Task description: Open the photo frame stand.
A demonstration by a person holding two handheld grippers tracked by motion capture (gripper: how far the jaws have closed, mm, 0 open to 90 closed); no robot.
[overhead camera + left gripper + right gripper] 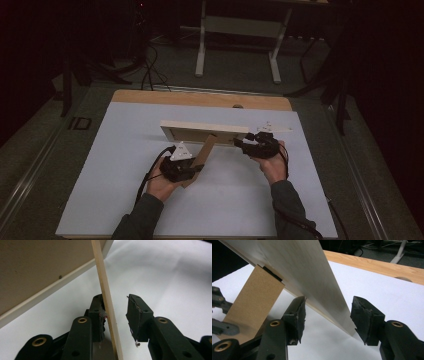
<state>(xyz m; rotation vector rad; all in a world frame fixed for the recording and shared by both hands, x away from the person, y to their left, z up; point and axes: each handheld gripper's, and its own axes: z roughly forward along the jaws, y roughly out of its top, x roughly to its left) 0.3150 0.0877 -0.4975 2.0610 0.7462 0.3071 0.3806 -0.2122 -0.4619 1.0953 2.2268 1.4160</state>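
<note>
- Frame (202, 131): a pale wooden picture frame is stood on its long edge near the middle of the white table (125, 190), with its back turned toward the person.
- Stand (202, 157): a brown cardboard easel stand is hinged to the back of the frame and slants down toward the person, its lower end lying at the left gripper.
- Left gripper (115, 315): in the left gripper view the thin edge of the stand (106, 300) is seen between the jaws, touching the left pad, while a clear gap is left to the right pad; the jaws are parted and the stand is not clamped. In the high view this gripper (187, 169) is seen at the lower end of the stand.
- Right gripper (328, 317): the right end of the frame (312, 277) is seen passing between the jaws in the right gripper view. The left pad lies against or just beside the frame; a small gap is seen at the right pad, so no firm grip is shown. In the high view the gripper (245, 142) is at the frame's right end.
- Wooden strip (200, 98): bare wood is seen along the far edge of the table.
</note>
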